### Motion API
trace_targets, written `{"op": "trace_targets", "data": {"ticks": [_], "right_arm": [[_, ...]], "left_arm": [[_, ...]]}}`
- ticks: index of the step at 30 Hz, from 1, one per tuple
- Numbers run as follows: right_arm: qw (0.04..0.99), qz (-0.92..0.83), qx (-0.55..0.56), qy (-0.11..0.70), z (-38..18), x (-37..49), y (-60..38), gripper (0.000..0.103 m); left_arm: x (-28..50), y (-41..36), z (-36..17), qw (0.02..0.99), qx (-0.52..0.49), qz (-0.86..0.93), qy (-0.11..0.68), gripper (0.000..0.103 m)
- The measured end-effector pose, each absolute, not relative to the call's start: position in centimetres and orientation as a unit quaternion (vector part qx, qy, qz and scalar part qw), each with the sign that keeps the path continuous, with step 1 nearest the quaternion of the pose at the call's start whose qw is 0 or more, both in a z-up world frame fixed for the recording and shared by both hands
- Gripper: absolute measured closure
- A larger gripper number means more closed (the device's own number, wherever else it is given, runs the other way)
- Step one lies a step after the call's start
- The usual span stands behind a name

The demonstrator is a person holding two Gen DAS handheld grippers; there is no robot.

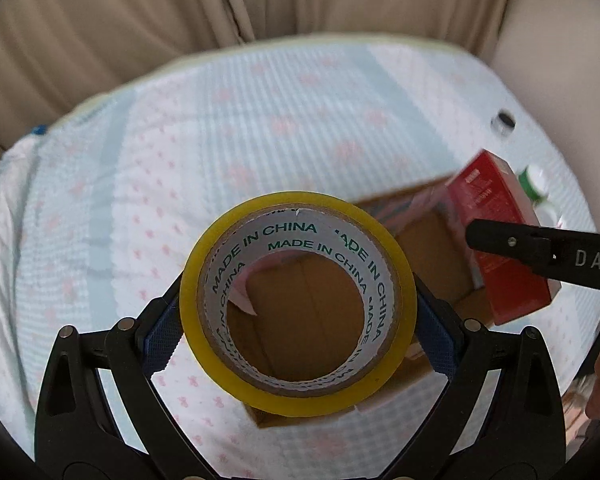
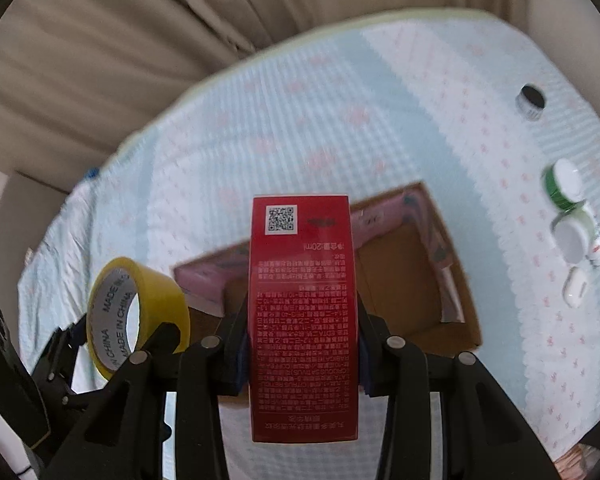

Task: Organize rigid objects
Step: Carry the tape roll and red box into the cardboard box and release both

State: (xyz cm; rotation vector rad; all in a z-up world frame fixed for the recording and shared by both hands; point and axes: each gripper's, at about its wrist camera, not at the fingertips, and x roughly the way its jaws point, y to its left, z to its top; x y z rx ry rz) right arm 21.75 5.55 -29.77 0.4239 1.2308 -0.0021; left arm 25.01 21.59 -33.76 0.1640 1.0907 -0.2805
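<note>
A yellow roll of packing tape [image 1: 296, 202] with "MADE IN CHINA" printed on its core sits between the blue pads of my left gripper [image 1: 298, 320], which is shut on it. The roll hangs over an open cardboard box [image 1: 432, 256] with pink lining. My right gripper [image 2: 303, 344] is shut on a tall red carton [image 2: 303, 280] with a QR code, held above the same cardboard box [image 2: 396, 272]. In the right wrist view the tape [image 2: 160, 292] and left gripper [image 2: 118, 332] are at lower left. In the left wrist view the red carton [image 1: 496, 208] is on the right.
The box rests on a pale blue cloth with pink dots [image 2: 420, 100], and beige curtains hang behind. To the right lie a black-capped jar [image 2: 531, 102], a green-sided jar [image 2: 562, 186], a white jar [image 2: 570, 236] and a white case [image 2: 576, 286].
</note>
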Motion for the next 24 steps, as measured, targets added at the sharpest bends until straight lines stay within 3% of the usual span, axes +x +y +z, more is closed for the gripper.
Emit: {"op": "trace_targets", "data": {"ticks": [9, 21, 22, 23, 24], "right_arm": [[0.746, -0.008, 0.206, 0.633, -39.2, 23.6, 3.3, 0.065], [0.737, 0.010, 0.181, 0.651, -41.5, 24.8, 2.7, 0.065], [0.738, 0.010, 0.175, 0.651, -41.5, 24.9, 2.8, 0.063], [0.746, 0.006, 0.160, 0.646, -41.2, 24.9, 3.0, 0.048], [0.754, 0.004, 0.153, 0.639, -41.0, 24.9, 3.3, 0.021]], "left_arm": [[28.1, 18.5, -43.2, 0.776, 0.121, -0.157, 0.599, 0.006], [29.1, 17.4, -44.5, 0.763, 0.142, -0.156, 0.611, 0.005], [29.1, 17.3, -44.5, 0.763, 0.140, -0.153, 0.613, 0.000], [29.0, 17.4, -44.3, 0.765, 0.137, -0.150, 0.611, 0.000], [28.9, 17.4, -44.1, 0.765, 0.135, -0.148, 0.612, 0.000]]}}
